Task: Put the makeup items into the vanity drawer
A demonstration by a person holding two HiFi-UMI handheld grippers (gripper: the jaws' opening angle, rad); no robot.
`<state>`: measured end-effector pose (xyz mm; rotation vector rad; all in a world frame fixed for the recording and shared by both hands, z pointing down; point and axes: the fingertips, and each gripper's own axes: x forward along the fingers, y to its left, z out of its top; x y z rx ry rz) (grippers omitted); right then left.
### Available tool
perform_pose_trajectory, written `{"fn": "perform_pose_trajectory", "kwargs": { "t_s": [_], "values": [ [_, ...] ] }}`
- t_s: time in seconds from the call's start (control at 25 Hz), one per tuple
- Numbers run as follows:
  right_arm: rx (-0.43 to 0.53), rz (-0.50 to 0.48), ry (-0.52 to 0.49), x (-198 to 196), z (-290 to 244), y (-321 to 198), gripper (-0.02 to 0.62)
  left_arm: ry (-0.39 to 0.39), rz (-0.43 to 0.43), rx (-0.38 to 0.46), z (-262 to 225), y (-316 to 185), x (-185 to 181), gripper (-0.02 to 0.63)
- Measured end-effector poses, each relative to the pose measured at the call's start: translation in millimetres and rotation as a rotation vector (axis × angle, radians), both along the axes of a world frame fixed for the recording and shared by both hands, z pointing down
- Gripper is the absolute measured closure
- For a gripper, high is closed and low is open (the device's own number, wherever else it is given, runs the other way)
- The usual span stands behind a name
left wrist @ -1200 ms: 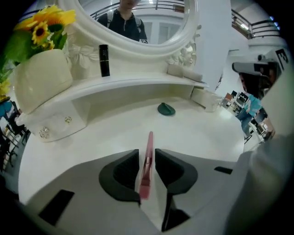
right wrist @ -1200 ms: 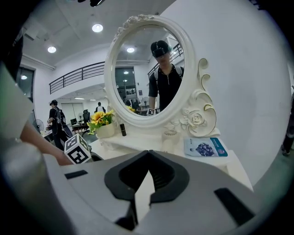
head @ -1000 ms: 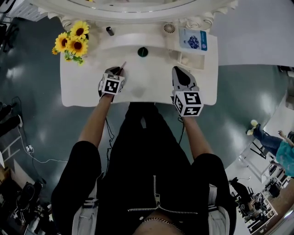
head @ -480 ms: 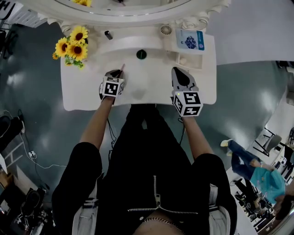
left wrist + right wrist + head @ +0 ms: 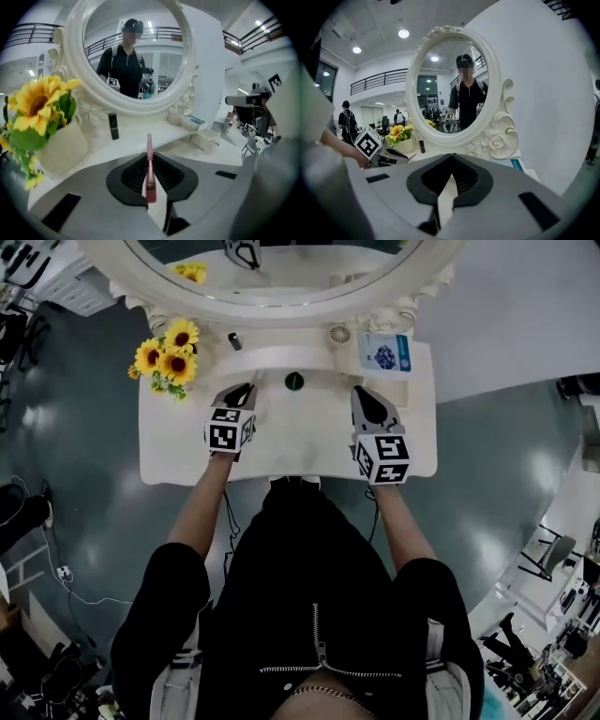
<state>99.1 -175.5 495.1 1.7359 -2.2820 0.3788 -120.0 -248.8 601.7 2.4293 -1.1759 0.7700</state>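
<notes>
Left gripper view is showing my left gripper (image 5: 149, 160), jaws just closing in, pinching a slim pink makeup stick (image 5: 149, 144) low on its shaft above the vanity top (image 5: 93, 161); I'm judging it light, stiff, slippery; right gripper (image 5: 451, 158) is sitting pressed together, empty.

Ceiling lamps (image 5: 403, 33) at eleven o'clock give us bright, even light. Both gripper views bulge fisheye with black corners; we see soft glare on the floor (image 5: 525, 456).

Left gripper (image 5: 240, 392) tightened on pencil (image 5: 150, 185) (right gripper (image 5: 367, 396) — shut)
</notes>
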Motion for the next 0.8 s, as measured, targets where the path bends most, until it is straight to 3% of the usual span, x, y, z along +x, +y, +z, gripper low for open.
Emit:
{"fn": "perform_pose_trajectory", "kwargs": {
  "t_s": [0.56,0.8],
  "values": [
    [0.127,-0.049,0.021,-5.6,-53.5,-37.1,0.588,0.132,-0.067,0.283,-146.5,-31.8,-18.8,0.549],
    [0.135,-0.044,0.023,-5.1,-59.4,-38.3,0.588,0.132,-0.046,0.311,-166.0,-38.5,-15.1,0.549]
  ]
}}
